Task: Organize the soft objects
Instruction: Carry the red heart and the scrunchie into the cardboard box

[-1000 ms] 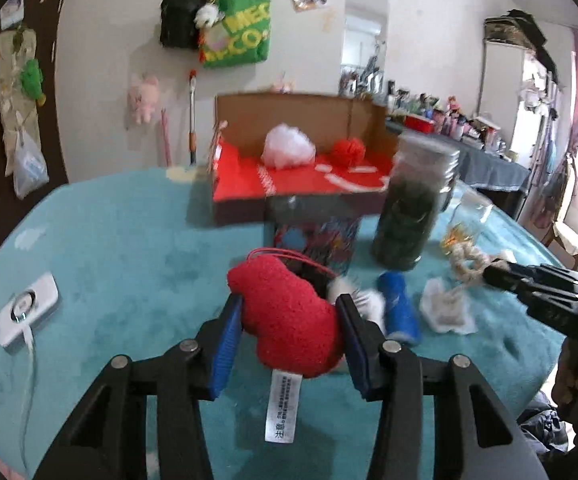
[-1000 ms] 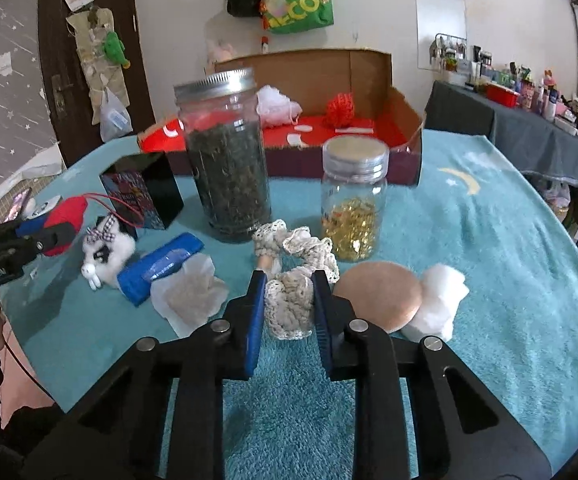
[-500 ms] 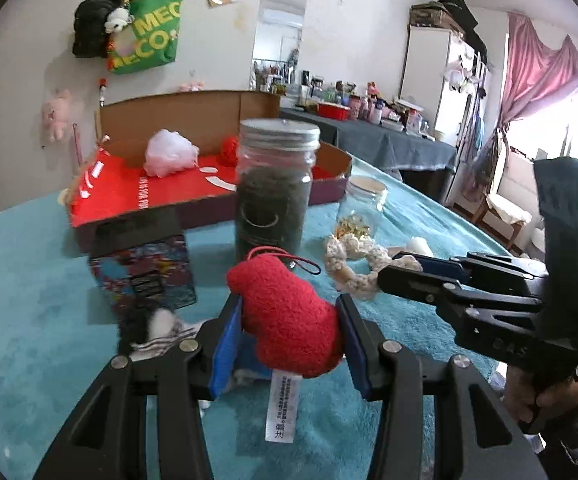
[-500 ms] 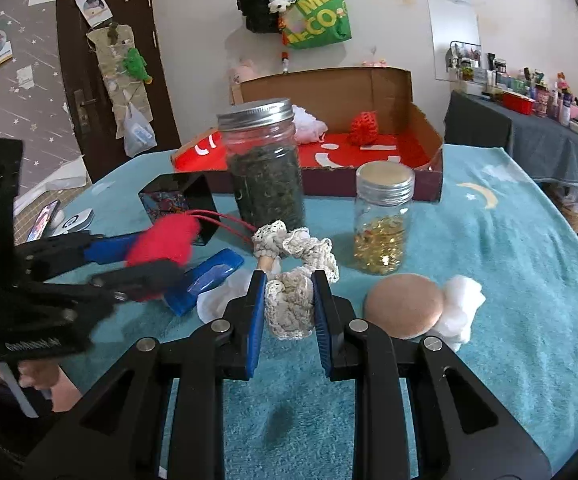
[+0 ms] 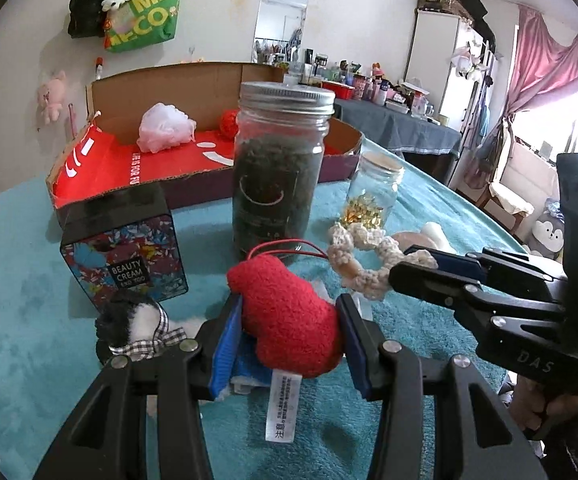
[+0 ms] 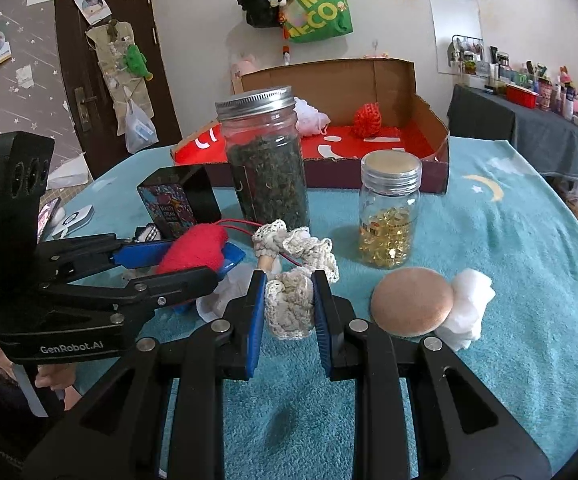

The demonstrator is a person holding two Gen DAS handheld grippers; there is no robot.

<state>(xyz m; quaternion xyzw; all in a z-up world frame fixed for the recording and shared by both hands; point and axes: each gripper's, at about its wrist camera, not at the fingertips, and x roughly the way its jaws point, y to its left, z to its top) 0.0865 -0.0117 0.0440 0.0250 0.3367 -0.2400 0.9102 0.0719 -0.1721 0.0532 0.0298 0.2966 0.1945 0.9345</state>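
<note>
My left gripper is shut on a red plush heart with a white tag and red cord, held above the teal table; it also shows in the right wrist view. My right gripper is shut on a cream lace scrunchie, also seen in the left wrist view. An open cardboard box with a red floor stands at the back, holding a white pouf and a red ball.
A tall jar of dark leaves, a small jar of gold capsules, a Beauty Cream tin, a black-and-white plush, a tan puff and white cotton sit on the teal cloth.
The left gripper has swung right with the red heart and now sits close beside the right gripper. The right gripper has lifted slightly with the scrunchie.
</note>
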